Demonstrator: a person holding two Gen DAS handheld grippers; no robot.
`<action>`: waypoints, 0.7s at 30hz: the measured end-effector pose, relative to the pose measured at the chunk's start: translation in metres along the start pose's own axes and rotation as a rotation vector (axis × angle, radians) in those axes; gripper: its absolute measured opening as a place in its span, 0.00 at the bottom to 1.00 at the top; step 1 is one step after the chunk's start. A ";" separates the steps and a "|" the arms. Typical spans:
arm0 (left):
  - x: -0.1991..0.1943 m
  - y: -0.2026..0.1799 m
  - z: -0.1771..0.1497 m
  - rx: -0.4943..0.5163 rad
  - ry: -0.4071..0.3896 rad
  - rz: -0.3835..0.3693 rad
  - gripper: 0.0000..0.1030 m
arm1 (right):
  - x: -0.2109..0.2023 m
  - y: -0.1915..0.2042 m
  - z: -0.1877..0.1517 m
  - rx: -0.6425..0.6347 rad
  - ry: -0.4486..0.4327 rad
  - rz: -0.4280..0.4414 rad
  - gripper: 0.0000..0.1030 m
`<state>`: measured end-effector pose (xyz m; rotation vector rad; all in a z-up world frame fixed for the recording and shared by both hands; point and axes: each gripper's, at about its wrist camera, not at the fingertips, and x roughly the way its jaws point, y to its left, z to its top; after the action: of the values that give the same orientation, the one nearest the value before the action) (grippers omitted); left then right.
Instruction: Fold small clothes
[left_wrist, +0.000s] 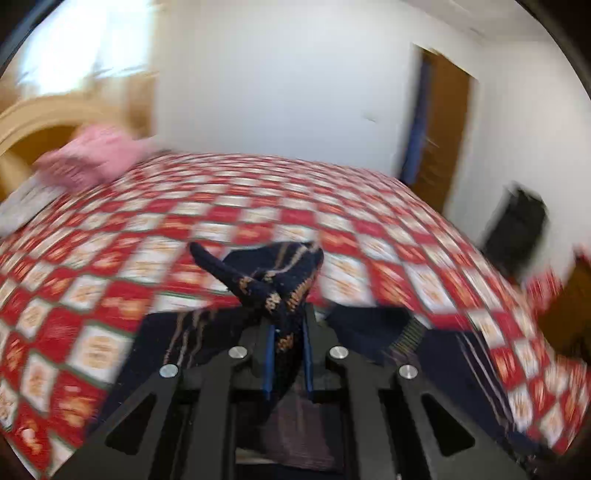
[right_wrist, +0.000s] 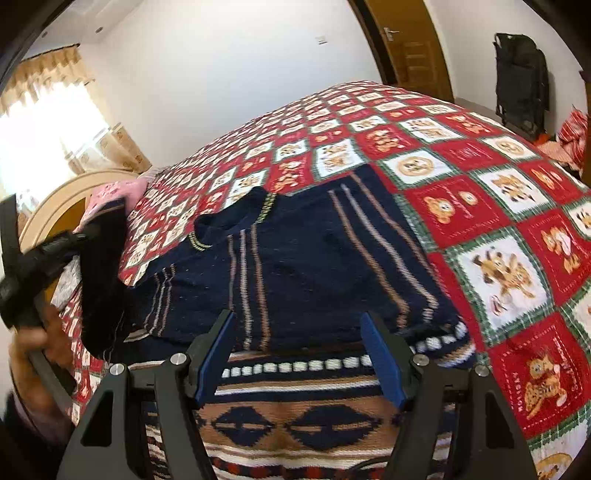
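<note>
1. Sweater (right_wrist: 303, 258) fabric, navy with thin tan and white stripes, is lying spread across the red and white checked bedspread (right_wrist: 498, 206), its neckline pointing toward the far side of the bed.
2. Its patterned band of brown, white and navy diamonds is lying nearest the right wrist camera, directly under the right gripper (right_wrist: 299, 354).
3. The right gripper is hovering with its jaws standing wide apart; its blue pads (right_wrist: 384, 365) are pressing on nothing, and the patterned band is showing in the gap between them.
4. The left gripper (left_wrist: 290, 347) is clamping a bunched piece of the sweater; in the left wrist view its jaws are sitting close together with the knit wedged between them and twisting upward in front.
5. In the right wrist view, a dark sleeve of the sweater is hanging from the left gripper at the left edge, raised off the bed, with a person's hand (right_wrist: 33, 343) gripping the handle below it.
6. The left wrist view is looking heavily blurred, so fine detail there is hard to tell.
7. A pink pillow (left_wrist: 96, 155) is resting at the far left by the curved wooden headboard (right_wrist: 55, 206).
8. A wooden door (right_wrist: 410, 48) and a black folded frame (right_wrist: 521, 70) are standing against the white wall beyond the bed.
</note>
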<state>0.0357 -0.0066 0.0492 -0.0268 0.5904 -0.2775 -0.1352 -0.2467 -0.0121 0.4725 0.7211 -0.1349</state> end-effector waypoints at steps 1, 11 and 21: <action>0.011 -0.029 -0.017 0.051 0.034 -0.045 0.13 | -0.001 -0.004 -0.001 0.008 -0.001 -0.004 0.68; 0.034 -0.074 -0.088 0.261 0.237 -0.104 0.70 | -0.004 -0.020 -0.007 0.035 -0.003 -0.005 0.68; -0.005 0.007 -0.070 0.145 0.145 0.066 0.98 | 0.004 0.044 0.035 -0.130 -0.029 0.085 0.68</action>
<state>-0.0055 0.0057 -0.0072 0.1534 0.7121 -0.2584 -0.0986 -0.2232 0.0240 0.3752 0.6758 -0.0146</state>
